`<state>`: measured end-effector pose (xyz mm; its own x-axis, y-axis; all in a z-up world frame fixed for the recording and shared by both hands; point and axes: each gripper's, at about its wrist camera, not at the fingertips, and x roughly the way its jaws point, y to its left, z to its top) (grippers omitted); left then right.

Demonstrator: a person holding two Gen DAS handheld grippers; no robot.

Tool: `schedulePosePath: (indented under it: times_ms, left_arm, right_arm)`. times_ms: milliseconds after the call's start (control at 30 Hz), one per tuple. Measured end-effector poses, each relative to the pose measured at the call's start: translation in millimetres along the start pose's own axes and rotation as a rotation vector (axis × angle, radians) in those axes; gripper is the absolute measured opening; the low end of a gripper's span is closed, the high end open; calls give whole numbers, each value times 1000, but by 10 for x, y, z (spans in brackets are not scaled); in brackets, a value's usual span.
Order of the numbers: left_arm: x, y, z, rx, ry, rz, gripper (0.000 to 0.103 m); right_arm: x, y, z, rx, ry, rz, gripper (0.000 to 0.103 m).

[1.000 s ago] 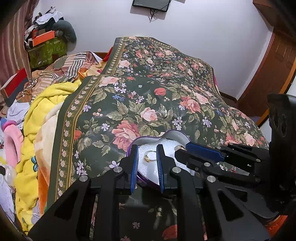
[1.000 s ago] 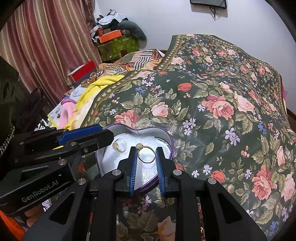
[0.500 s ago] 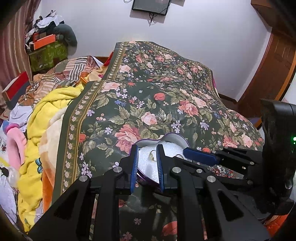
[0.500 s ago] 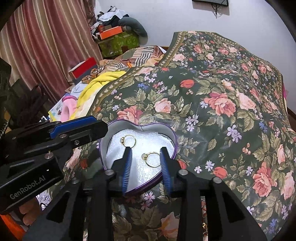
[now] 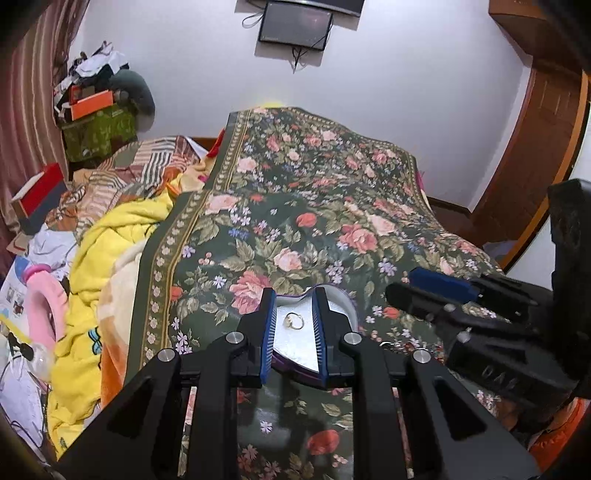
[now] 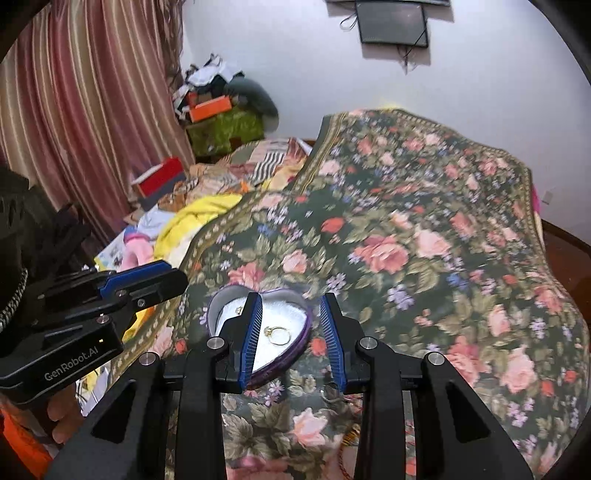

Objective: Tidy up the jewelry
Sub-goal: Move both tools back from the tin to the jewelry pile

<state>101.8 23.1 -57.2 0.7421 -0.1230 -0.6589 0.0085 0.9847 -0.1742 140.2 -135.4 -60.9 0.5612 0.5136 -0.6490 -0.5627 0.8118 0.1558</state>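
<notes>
At the near edge of the bed, two hand-held grippers hang above the floral bedspread (image 6: pixel 424 236). Left gripper (image 5: pixel 293 325): blue-padded jaws drawn close with a narrow gap, nothing between them. Right gripper (image 6: pixel 291 332): jaws parted wider, released, nothing pinched. Just beyond both, a heart-shaped box (image 6: pixel 221 302) with a purple rim and pale lining, lid off, resting on the bedspread. Inside: one gold ring (image 6: pixel 279 334) lying flat toward the near side, and a second gold ring (image 6: pixel 238 309) farther left (partly hidden by the right gripper's finger). On the cloth near the box's right side, some small trinkets, too blurred to name. Farther left, a yellow blanket (image 5: pixel 107 236) in a heap, then a red box (image 6: pixel 160 181). On the far wall, a dark screen (image 6: pixel 393 22).
</notes>
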Motion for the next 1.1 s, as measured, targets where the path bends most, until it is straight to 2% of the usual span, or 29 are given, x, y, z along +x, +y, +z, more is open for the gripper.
schedulePosePath:
  times_ms: [200,267,333,500,800,1100]
  left_arm:
    - [-214,-192,9,39,-35,-6,17]
    - [-244,-253,7,50,-40,-9,21]
    - [-261,-326,-3,58,-41,-15,24]
    - [-252,-521,-46,86,-28,-42,25]
    - [-94,-889,-171,149,40,-95,25]
    - [263,-1037,-464,188,178,-98,25]
  right_arm:
    - [-279,-104,-33,24,-43,-32,30]
    - [-358,-149,-73,32,-47,-48,30]
    - [-434,-218,-122,44,-49,-67,30]
    - [-594,-420,-235,79,-50,-117,30]
    - [-690,-771,-535,138,-2,-179,30]
    - [-612,-961,-804,168,67,-189,30]
